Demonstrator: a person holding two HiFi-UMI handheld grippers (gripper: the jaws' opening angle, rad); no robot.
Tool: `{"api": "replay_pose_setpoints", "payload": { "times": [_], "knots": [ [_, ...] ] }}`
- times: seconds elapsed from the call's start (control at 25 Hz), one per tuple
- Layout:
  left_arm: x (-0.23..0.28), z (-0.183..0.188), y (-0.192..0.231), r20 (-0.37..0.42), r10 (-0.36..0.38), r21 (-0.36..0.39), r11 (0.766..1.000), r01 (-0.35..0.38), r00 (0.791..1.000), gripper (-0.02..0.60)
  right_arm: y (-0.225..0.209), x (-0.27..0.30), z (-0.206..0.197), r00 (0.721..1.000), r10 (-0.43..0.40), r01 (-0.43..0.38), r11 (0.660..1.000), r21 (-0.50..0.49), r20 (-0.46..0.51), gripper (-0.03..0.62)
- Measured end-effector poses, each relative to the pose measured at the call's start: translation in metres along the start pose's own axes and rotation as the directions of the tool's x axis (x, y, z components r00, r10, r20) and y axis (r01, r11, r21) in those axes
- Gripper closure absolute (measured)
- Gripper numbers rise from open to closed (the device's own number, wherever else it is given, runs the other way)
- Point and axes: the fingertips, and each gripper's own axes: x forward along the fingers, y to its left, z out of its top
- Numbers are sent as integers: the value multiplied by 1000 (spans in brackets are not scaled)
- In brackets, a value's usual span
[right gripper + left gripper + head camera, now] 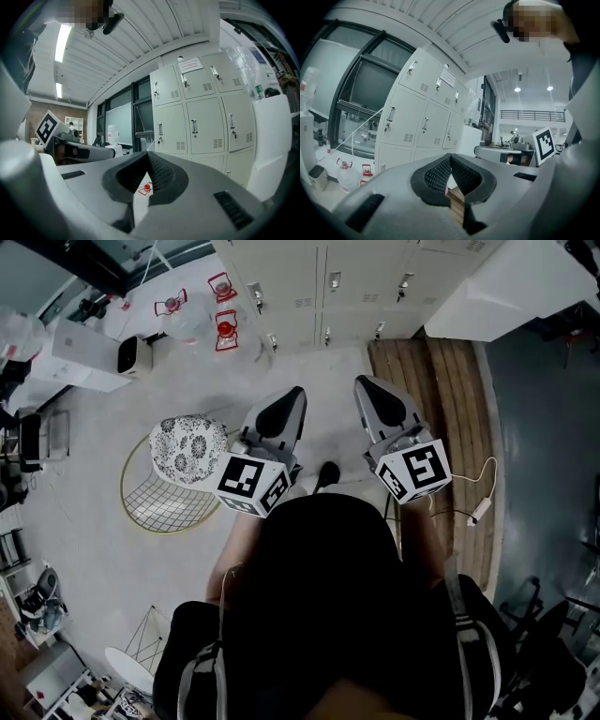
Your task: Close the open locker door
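left gripper (pixel 450 158) + right gripper (pixel 148 155) both clenched, empty, black ribbed pads tip to tip in grey plastic shells | we hold them level, aimed at lockers (pixel 201 117); closed tips suit a push, we reckon | open door (pixel 272 140): flat pale sheet-metal panel swung out at bank's right end, well apart from us

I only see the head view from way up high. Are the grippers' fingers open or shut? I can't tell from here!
Observer: In the left gripper view, the left gripper has its fingers shut, with nothing between them.
Operator: And the other one?
Observer: The right gripper is shut and empty too.
Operator: Anything stuck on the doors?
Observer: Yes, a paper notice on a top-row door of the lockers.
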Motion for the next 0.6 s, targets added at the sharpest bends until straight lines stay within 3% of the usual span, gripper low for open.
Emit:
{"api": "replay_pose_setpoints", "payload": {
  "times": [0.6],
  "knots": [
    [-5, -5, -16, 13, 8, 15, 1000, -8, 1000, 563, 6, -19, -3, 1000, 5, -5, 1000, -8, 5, 589]
  ]
}}
